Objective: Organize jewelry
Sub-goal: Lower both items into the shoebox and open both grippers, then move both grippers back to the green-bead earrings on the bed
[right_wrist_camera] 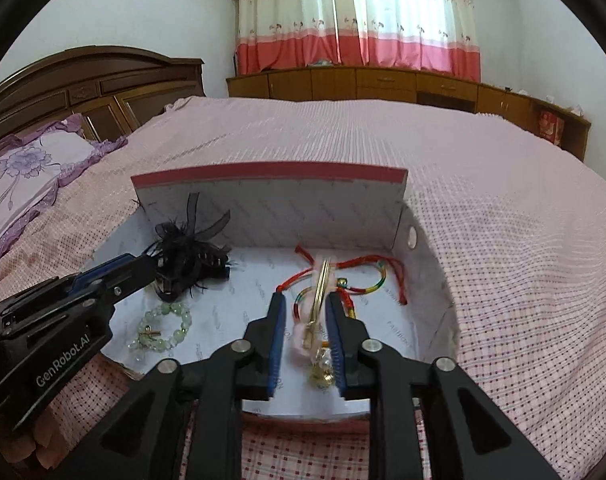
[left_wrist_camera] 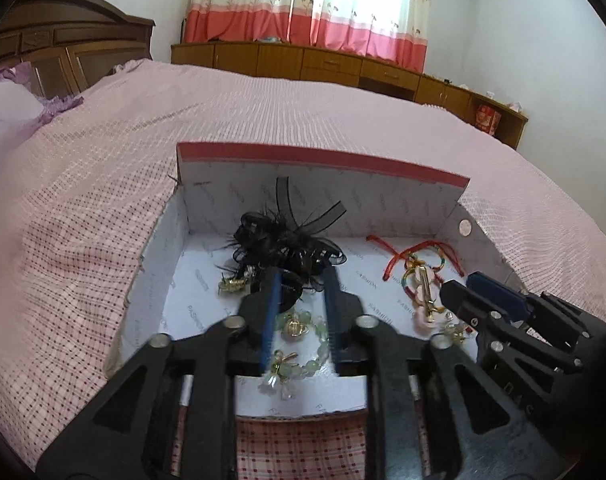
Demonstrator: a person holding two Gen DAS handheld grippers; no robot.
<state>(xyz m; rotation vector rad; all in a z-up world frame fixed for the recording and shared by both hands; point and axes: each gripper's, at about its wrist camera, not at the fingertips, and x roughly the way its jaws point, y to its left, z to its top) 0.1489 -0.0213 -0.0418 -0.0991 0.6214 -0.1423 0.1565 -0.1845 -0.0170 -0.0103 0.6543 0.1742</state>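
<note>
Left wrist view: the left gripper (left_wrist_camera: 301, 308) tilts down into the box (left_wrist_camera: 323, 160) on the bed (left_wrist_camera: 103, 160), jaws spread around the bead bracelet (left_wrist_camera: 303, 344) without pinching it, the black hair clip (left_wrist_camera: 287, 240) just beyond. This looks like the placing step; next it should lift clear.

Right wrist view: the right gripper (right_wrist_camera: 305, 334) tilts down likewise, jaws spread beside the gold clip (right_wrist_camera: 319, 296) on the red cords (right_wrist_camera: 343, 276), gripping nothing.
</note>
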